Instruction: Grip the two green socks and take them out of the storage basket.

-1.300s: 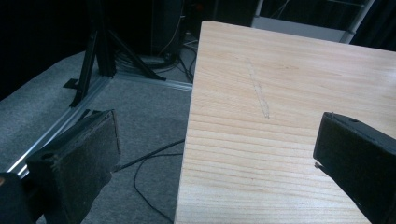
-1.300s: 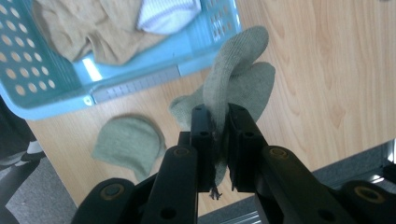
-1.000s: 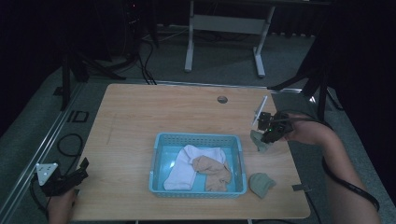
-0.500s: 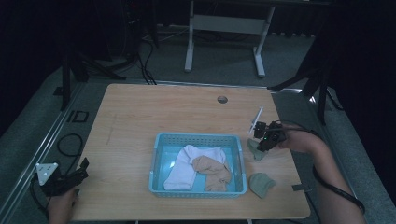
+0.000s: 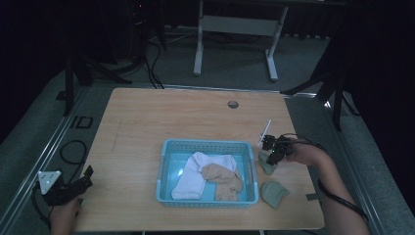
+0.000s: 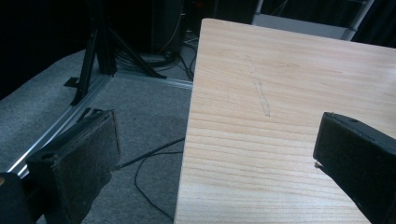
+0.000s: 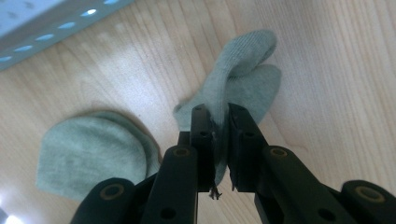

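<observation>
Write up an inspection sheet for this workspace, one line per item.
Surface: wooden table, a round hole near its far edge, a faint scratch on the left part.
Job's things: blue basket holding a white sock and a tan sock; one green sock flat on the table to the right of the basket; a second green sock pinched in the right gripper.
Clutter: nothing seen.
Grippers: left gripper open at the table's near left corner, holding nothing; right gripper shut on the second green sock beside the basket.
Cables: black cable looping on the floor left of the table.
Surroundings: grey carpet, dark stands, a white frame beyond the table.
</observation>
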`<state>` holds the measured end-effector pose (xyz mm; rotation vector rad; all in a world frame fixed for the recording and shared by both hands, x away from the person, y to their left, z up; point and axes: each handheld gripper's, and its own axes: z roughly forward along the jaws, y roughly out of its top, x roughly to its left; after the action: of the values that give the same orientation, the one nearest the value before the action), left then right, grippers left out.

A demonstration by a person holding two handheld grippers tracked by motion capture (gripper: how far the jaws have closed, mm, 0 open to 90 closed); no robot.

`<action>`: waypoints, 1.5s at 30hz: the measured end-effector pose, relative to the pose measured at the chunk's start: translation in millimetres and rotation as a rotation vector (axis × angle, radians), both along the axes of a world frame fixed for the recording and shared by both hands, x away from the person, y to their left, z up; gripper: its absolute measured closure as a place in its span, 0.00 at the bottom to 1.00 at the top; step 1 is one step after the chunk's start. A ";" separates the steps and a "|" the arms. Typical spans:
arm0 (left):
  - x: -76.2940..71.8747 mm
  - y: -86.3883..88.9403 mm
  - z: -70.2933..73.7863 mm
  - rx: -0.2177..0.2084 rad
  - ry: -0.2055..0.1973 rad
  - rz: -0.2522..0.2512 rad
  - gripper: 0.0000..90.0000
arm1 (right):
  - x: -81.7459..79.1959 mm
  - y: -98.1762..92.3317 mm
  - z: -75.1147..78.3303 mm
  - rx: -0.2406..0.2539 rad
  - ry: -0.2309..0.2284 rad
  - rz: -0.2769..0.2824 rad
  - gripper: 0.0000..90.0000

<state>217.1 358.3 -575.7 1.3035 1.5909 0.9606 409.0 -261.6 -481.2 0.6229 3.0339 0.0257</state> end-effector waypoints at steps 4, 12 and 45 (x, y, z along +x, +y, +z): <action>0.0 -0.1 0.0 0.001 0.000 0.001 0.01 | 3.5 -3.5 -7.7 0.001 0.000 -0.018 0.91; -0.1 -0.1 0.0 0.001 -0.002 0.000 0.01 | 6.9 -2.4 -29.8 0.013 0.024 -0.039 0.87; 0.2 -0.1 0.1 0.002 0.004 0.002 0.01 | -28.9 -60.8 21.8 0.105 -0.152 -0.178 0.59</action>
<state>217.3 358.1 -575.6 1.3060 1.5953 0.9619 380.2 -322.5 -459.4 0.8541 2.8347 0.2164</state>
